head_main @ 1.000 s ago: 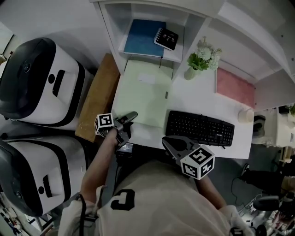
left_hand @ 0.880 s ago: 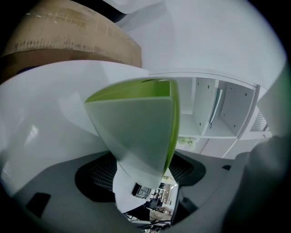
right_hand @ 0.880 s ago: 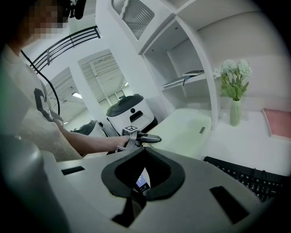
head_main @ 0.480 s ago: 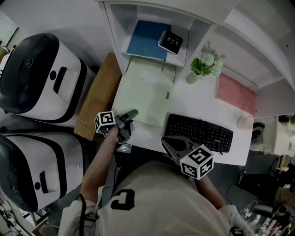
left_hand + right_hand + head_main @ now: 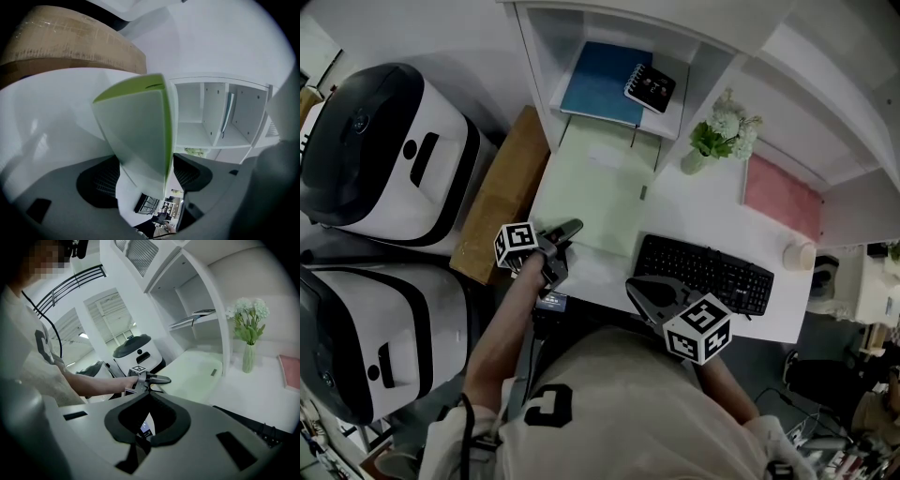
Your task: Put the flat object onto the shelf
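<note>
The flat object is a pale green folder [image 5: 600,192] lying on the white desk [image 5: 694,202], its far end under the shelf [image 5: 539,66]. My left gripper [image 5: 562,246] is at the folder's near left corner, turned on its side. In the left gripper view the folder [image 5: 136,131] runs between the two jaws, which stand wide apart and open around its edge. My right gripper [image 5: 639,292] hangs over the desk's front edge by the keyboard, shut and holding nothing.
A blue book [image 5: 605,82] and a black spiral notepad [image 5: 650,86] lie in the shelf compartment. A black keyboard [image 5: 705,272], a vase of flowers [image 5: 717,136], a pink pad [image 5: 780,192] and a cup [image 5: 799,254] are on the desk. A cardboard box [image 5: 502,197] and two white machines [image 5: 375,150] stand to the left.
Only the head view has shifted a little. Both grippers and the folder stay where they were.
</note>
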Demonstrator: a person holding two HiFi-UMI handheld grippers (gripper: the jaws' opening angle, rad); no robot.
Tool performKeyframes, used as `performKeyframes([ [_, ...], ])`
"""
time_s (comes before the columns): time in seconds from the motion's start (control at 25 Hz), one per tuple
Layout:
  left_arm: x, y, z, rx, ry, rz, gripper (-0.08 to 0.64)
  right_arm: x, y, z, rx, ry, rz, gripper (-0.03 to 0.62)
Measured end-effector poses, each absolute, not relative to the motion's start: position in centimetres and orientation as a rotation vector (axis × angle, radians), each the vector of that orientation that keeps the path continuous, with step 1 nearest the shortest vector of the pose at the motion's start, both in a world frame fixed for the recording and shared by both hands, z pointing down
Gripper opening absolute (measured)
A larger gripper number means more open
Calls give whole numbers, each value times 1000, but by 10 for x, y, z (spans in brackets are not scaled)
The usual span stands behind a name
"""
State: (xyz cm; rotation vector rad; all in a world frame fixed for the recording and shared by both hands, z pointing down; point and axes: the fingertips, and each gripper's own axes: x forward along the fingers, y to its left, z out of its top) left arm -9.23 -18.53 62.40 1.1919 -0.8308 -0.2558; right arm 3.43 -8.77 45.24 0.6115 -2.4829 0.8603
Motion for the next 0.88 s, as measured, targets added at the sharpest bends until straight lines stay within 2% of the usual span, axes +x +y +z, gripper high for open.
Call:
performKeyframes([
  [0.88, -85, -208, 627, 1155, -791, -285, 356, 39, -85, 457, 631, -2469, 889, 12],
])
